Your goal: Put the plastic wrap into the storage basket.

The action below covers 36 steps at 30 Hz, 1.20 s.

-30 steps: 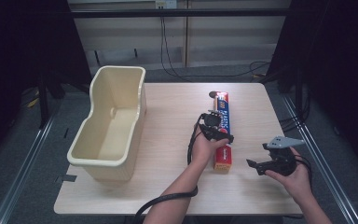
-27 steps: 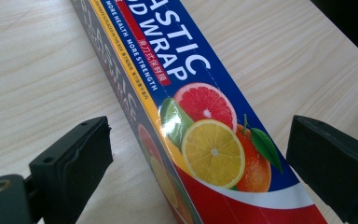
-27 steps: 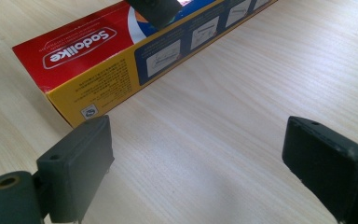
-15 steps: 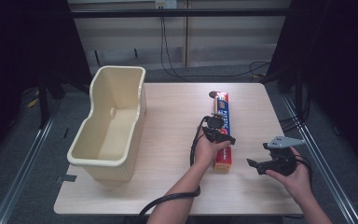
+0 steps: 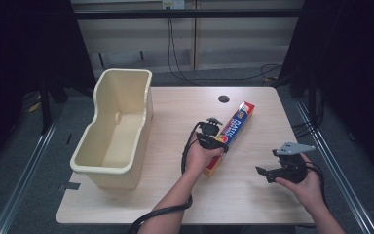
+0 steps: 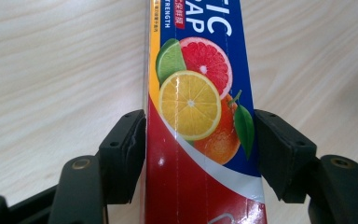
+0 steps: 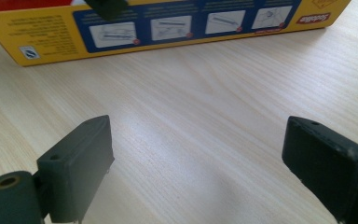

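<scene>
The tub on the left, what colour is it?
Pale cream tub, best seen in the high view.

plastic wrap box (image 5: 230, 135) swung clockwise, left gripper (image 5: 213, 136) turned with it

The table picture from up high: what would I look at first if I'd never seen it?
Probably the bright box of plastic wrap with fruit pictures, lying slantwise in the middle of the table, with the left tool closed on its sides. Next comes the big cream tub, empty, at the table's left. The right tool is open near the right edge, holding nothing.
</scene>
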{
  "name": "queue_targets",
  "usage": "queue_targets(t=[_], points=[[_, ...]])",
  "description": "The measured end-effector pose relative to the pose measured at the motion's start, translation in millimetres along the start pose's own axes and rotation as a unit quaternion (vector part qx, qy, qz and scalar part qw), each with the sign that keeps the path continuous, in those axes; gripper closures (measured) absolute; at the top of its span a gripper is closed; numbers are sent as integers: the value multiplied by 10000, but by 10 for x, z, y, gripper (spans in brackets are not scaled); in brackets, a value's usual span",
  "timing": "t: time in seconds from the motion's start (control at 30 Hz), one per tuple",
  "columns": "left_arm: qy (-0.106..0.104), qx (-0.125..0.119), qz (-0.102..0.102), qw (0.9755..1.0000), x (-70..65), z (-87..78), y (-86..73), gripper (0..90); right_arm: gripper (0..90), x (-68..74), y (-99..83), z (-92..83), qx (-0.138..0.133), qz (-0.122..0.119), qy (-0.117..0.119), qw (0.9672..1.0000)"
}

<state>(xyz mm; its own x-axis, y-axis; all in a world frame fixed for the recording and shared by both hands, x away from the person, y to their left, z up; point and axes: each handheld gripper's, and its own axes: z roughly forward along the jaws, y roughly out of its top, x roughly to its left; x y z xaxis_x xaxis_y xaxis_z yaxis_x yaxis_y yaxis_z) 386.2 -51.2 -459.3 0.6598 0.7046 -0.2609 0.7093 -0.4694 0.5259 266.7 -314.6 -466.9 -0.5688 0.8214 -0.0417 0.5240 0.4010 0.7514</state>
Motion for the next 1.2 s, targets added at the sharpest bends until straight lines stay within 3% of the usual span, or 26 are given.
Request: queue_targets(t=[0.23, 0.27, 0.3, 0.37, 0.4, 0.43, 0.5, 0.53, 0.7, 0.87, 1.1, 1.13, 1.2], points=[[-93, 19, 89, 9999, 135, -248, -295, 374, 89, 9, 1, 7, 31, -46, 8, 10000], [-80, -52, -39, 9999, 126, -274, -343, 373, 89, 10, 2, 9, 32, -42, 4, 10000], [-88, 67, 127, 9999, 158, -312, -367, 373, 89, 12, 4, 9, 41, -40, -14, 10000], [-73, 81, 126, 9999, 173, -343, -403, 372, 90, 20, 6, 12, 32, -51, -3, 10000], [-73, -61, -64, 9999, 148, -330, -412, 370, 90, 26, 10, 12, 22, -80, 12, 10000], [-67, 112, 131, 9998, 177, -353, -408, 367, 90, 31, 13, 13, 22, -91, -7, 10000], [-95, 103, 110, 9998, 177, -344, -388, 348, 91, 38, 19, 13, 22, -94, 1, 10000], [-154, -21, 65, 9999, 172, -340, -368, 325, 91, 40, 20, 12, 37, -74, -3, 10000], [-34, -242, 85, 9997, 146, -301, -228, 233, 90, 34, 15, 14, 32, -91, -7, 10000], [76, -284, 207, 9994, 144, -185, -98, 171, 90, 32, 16, 12, 25, -120, 9, 9999], [270, -278, 233, 9990, 133, -41, 8, 150, 90, 29, 16, 4, 24, -92, -5, 10000], [224, -304, 223, 9990, 131, -18, 23, 147, 90, 30, 16, 3, 18, -89, -7, 10000], [299, -231, 323, 9988, 120, 22, 56, 151, 90, 35, 16, 4, 18, -93, 10, 10000]])
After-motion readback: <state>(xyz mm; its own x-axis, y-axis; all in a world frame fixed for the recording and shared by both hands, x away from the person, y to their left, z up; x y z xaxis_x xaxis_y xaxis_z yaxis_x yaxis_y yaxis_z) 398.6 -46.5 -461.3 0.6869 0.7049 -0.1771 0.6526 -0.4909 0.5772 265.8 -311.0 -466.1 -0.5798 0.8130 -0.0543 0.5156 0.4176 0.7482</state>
